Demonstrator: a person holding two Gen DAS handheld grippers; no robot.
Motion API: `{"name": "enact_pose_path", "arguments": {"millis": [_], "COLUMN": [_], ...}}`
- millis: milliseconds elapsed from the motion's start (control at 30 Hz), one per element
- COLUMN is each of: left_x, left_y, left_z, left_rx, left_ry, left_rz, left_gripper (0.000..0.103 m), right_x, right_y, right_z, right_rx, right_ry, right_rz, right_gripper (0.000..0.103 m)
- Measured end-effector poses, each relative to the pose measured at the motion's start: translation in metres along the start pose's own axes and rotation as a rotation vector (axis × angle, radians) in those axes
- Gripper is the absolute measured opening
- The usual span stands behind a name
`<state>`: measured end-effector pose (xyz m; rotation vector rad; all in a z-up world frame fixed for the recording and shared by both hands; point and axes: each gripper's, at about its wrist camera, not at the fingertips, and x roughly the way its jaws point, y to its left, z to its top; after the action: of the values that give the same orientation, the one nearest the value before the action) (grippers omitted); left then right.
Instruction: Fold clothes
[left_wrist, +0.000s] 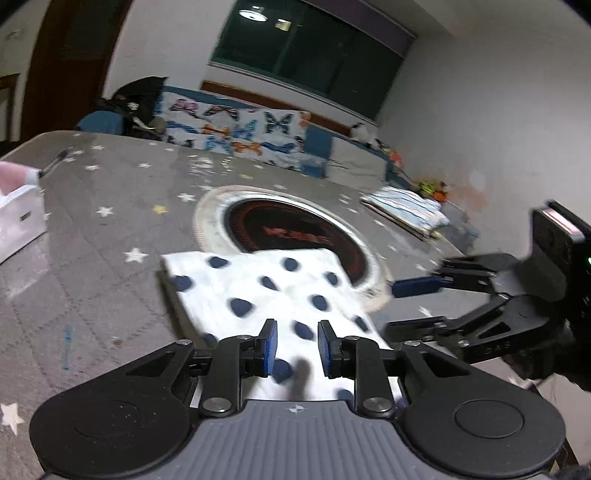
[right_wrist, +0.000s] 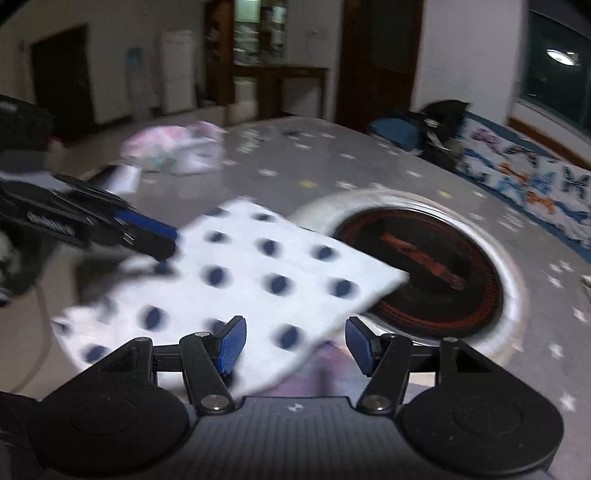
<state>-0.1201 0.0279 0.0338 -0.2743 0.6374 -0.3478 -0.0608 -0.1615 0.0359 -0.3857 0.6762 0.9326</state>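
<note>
A folded white cloth with dark blue dots (left_wrist: 258, 291) lies partly over the round recess in the grey star-patterned table (left_wrist: 110, 229). My left gripper (left_wrist: 298, 347) has its blue pads close together, pinching the cloth's near part. In the right wrist view this left gripper (right_wrist: 164, 245) holds the cloth (right_wrist: 266, 273) at its left corner, and the cloth looks blurred and slightly raised. My right gripper (right_wrist: 295, 345) is open, with the cloth's near edge reaching between its fingers and no pad pressing it. From the left wrist view, the right gripper (left_wrist: 406, 306) hovers just right of the cloth.
A round dark heater with a white rim (left_wrist: 295, 232) is set into the table's middle. A white box (left_wrist: 18, 218) stands at the left edge, a folded striped stack (left_wrist: 406, 210) at the far right. A pink clothes pile (right_wrist: 173, 147) lies farther back. A butterfly-patterned sofa (left_wrist: 236, 125) runs behind.
</note>
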Motion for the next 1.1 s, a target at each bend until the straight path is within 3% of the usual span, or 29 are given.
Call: {"name": "enact_pose_path", "arguments": {"millis": [167, 300, 467, 567, 700, 833, 1100], "left_x": [-0.003, -0.008, -0.015, -0.022, -0.028, -0.027, -0.020], "left_y": [-0.008, -0.008, -0.005, -0.004, -0.002, 0.004, 0.011], "left_z": [-0.015, -0.026, -0.029, -0.027, -0.029, -0.035, -0.049], "left_rx": [0.010, 0.016, 0.000, -0.023, -0.076, -0.139, -0.276], "left_ry": [0.040, 0.048, 0.044, 0.024, 0.014, 0.039, 0.088], "left_rz": [-0.007, 0.011, 0.030, 0.042, 0.048, 0.063, 0.031], "left_gripper": [0.028, 0.029, 0.030, 0.042, 0.049, 0.052, 0.056], "right_x": [0.003, 0.006, 0.000, -0.007, -0.009, 0.003, -0.010], "right_y": [0.029, 0.044, 0.043, 0.043, 0.044, 0.046, 0.027], "right_z": [0.000, -0.009, -0.019, -0.016, -0.013, -0.020, -0.013], "right_rx": [-0.069, -0.112, -0.118, -0.116, -0.114, -0.108, -0.056], "right_ry": [-0.002, 0.035, 0.052, 0.030, 0.009, 0.045, -0.005], "right_rz": [0.130, 0.166, 0.146, 0.145, 0.153, 0.161, 0.113], "right_gripper": [0.061, 0.061, 0.061, 0.061, 0.061, 0.061, 0.061]}}
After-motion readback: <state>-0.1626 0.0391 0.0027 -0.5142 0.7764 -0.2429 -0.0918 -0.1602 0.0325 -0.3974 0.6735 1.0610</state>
